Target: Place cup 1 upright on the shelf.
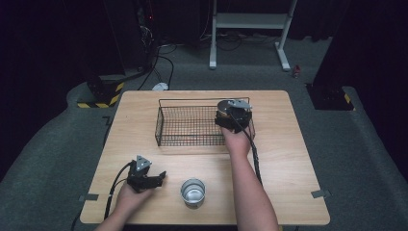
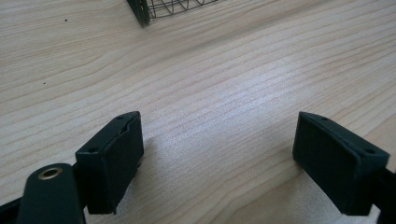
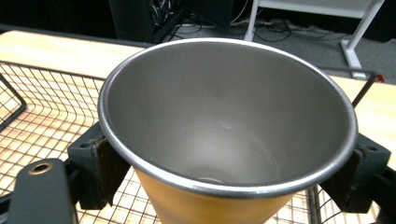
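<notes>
A steel cup point(image 3: 224, 121) with an orange outside sits between the jaws of my right gripper point(image 3: 229, 170), which is shut on it; both pads press its sides just below the rim. In the high view the right gripper point(image 1: 234, 115) holds this cup point(image 1: 225, 107) over the right end of the black wire basket point(image 1: 161, 120). A second steel cup point(image 1: 193, 191) stands upright near the table's front edge. To its left my left gripper point(image 1: 161, 177) rests low on the table, and its jaws point(image 2: 217, 158) stand apart with only bare wood between them.
The wooden table point(image 1: 284, 159) has free room left and right of the basket. A corner of the basket point(image 2: 140, 14) shows ahead of the left gripper. Beyond the table are grey floor, a white stand point(image 1: 250, 29) and cables.
</notes>
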The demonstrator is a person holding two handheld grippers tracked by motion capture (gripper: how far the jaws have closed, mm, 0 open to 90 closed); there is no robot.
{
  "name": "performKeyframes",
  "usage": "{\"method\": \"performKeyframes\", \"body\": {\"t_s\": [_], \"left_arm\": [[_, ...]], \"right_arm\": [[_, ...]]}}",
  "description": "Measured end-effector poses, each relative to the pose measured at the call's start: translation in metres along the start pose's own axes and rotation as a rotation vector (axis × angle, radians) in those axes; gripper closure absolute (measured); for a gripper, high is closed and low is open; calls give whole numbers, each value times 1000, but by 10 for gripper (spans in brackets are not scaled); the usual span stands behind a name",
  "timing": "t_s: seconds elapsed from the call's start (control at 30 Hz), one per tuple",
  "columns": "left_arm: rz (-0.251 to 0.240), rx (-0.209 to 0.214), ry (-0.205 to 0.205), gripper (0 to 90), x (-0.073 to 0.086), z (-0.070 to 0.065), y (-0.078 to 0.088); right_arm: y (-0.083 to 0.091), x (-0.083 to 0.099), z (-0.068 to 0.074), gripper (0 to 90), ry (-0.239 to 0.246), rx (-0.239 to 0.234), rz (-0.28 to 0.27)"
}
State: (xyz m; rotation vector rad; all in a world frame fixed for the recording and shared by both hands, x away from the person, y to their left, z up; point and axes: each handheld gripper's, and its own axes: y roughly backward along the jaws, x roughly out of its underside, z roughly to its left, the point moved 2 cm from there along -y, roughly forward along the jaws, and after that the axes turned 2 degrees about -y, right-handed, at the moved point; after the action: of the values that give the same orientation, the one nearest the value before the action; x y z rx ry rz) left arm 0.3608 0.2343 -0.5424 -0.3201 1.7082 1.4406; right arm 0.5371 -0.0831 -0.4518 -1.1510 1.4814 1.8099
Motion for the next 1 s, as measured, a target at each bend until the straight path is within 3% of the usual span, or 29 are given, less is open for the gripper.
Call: {"method": "performKeyframes", "body": {"t_s": [0.33, 0.83, 1.0], "left_arm": [[0, 2, -3, 167, 0, 0, 0], [-2, 2, -1, 167, 0, 0, 0], [-2, 2, -1, 167, 0, 0, 0]], "right_arm": [[-10, 9, 9, 144, 13, -12, 25], [-13, 19, 5, 144, -3, 10, 49], [-13, 19, 5, 144, 16, 9, 51]]}}
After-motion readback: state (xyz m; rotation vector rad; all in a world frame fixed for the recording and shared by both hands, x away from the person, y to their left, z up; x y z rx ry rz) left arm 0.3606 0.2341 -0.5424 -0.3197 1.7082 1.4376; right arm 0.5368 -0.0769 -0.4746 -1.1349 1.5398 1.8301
